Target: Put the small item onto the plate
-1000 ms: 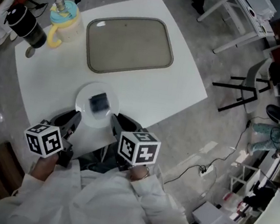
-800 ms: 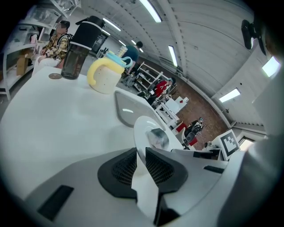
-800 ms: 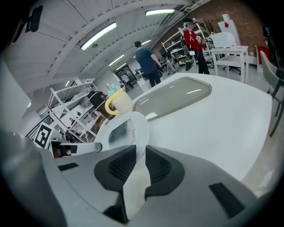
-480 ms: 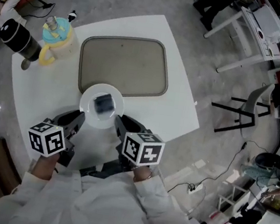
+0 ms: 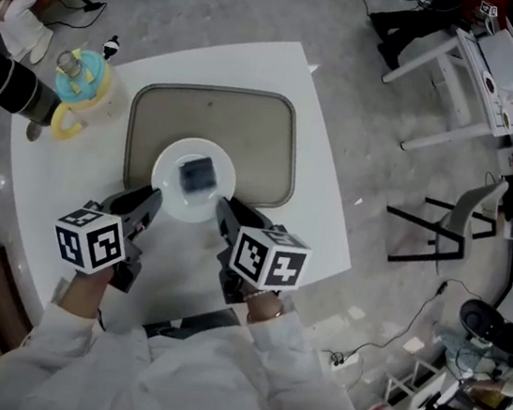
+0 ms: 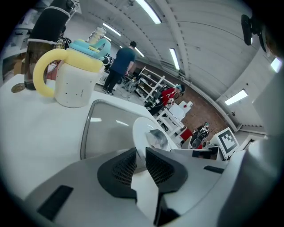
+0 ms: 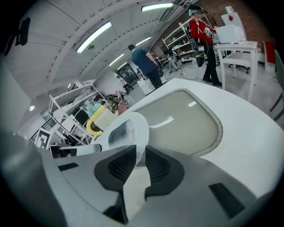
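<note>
The plate (image 5: pixel 166 187) is over the near edge of the tray (image 5: pixel 266 134), the small item (image 5: pixel 197 174) lying at its middle; the left gripper (image 5: pixel 148 201) and right gripper (image 5: pixel 225 212) each pinch its rim, jaws narrowly parted; left of the tray stand a yellow-handled cup (image 5: pixel 76 89) and a dark flask (image 5: pixel 8 87), well apart from it

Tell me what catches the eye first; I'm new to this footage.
A white plate with a small dark item on it is gripped at its rim by the left gripper and the right gripper, over the near edge of a grey tray. A yellow-handled cup stands far left on the white table.
</note>
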The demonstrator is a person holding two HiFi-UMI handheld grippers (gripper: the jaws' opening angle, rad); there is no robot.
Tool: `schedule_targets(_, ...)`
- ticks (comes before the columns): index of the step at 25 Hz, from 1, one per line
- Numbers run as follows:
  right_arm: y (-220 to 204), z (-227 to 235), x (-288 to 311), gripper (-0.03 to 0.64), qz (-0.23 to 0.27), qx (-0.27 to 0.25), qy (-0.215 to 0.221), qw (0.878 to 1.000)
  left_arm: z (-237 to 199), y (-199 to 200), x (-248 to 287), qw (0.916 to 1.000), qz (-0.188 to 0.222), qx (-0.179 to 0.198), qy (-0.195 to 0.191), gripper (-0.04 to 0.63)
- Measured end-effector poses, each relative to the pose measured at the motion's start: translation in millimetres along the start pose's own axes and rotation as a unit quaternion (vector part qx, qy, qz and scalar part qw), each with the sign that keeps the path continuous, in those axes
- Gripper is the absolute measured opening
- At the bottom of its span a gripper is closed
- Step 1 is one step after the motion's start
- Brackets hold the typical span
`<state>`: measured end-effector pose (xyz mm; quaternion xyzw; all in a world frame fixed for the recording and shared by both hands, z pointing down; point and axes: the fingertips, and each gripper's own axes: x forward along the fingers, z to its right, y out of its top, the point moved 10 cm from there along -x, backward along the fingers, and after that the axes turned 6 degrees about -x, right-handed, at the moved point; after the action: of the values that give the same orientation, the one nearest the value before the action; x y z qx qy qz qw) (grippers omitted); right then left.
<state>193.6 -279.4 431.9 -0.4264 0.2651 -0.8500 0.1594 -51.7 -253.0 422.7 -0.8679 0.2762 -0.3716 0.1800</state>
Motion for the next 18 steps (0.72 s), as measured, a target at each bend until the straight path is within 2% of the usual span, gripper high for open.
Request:
schedule_targets(8, 35.0, 29.3, 21.2, 0.069, 0.004, -0.003, -0.001, 1.0, -0.9, 21.5, 40.1, 0.9997, 0.014, -0.019, 0.006, 0.063)
schedule_targets(18, 46.7, 52.7, 53.0, 0.069, -0.012, -0.001, -0.008, 1.0, -17.3, 29.6, 75.1, 0.9992, 0.013, -0.029, 0.024, 0.063)
